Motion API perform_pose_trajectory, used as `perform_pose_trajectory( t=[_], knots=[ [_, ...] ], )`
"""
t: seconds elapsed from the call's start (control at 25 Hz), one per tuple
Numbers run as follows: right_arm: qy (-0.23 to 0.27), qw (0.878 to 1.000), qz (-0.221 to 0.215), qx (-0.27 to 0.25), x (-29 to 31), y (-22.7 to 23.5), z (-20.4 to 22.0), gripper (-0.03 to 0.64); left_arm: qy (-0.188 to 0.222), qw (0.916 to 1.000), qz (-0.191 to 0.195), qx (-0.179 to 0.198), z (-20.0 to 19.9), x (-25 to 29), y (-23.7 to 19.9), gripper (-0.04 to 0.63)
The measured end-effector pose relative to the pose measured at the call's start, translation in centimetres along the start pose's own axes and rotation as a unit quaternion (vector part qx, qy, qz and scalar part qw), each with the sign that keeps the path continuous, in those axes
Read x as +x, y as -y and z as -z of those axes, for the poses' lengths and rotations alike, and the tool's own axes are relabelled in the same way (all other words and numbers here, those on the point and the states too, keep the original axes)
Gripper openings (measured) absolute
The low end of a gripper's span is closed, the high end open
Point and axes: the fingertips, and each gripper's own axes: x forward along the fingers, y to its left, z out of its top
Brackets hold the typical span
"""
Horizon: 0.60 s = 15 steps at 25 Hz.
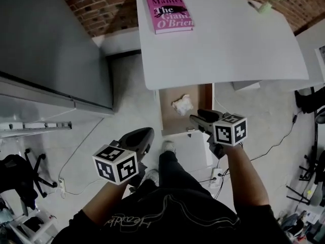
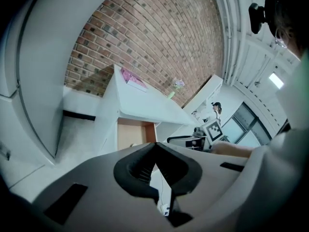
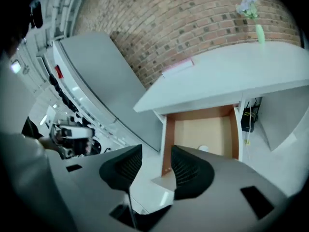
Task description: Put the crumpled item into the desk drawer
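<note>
A crumpled white item (image 1: 183, 104) lies inside the open wooden drawer (image 1: 167, 117) under the white desk (image 1: 218, 44). My right gripper (image 1: 197, 117) hovers at the drawer's front right corner, just right of and nearer than the item, not touching it. In the right gripper view its jaws (image 3: 155, 154) stand open with nothing between them, and the item (image 3: 203, 149) peeks over the right jaw inside the drawer (image 3: 198, 127). My left gripper (image 1: 144, 134) hangs lower left over the floor, away from the drawer. Its jaws (image 2: 155, 148) are shut and empty.
A pink book (image 1: 169, 12) lies at the desk's far left, and a small green vase with a flower (image 1: 265, 5) stands at its far right. A grey cabinet (image 1: 51, 50) stands to the left. Cables (image 1: 76, 151) run across the floor.
</note>
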Motion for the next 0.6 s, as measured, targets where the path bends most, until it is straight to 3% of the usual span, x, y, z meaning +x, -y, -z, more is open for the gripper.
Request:
perform_pose_trajectory(
  t=[0.16,0.36,0.6],
  knots=[
    [0.083,0.995,-0.050,-0.001,-5.5,-8.4,-2.3,0.166,0.019,0.9992,0.023,0.025,-1.4,-3.2,2.9,0.021],
    [0.176,0.980,-0.082,-0.051,-11.7,-16.8,-4.7,0.104,0.039,0.9929,0.073,0.086,-3.6,-7.2,8.0,0.021],
    [0.255,0.959,-0.068,-0.105,-19.4,-23.9,-4.4,0.063,0.063,0.9796,0.135,0.135,-4.1,-13.3,14.4,0.021]
  ],
)
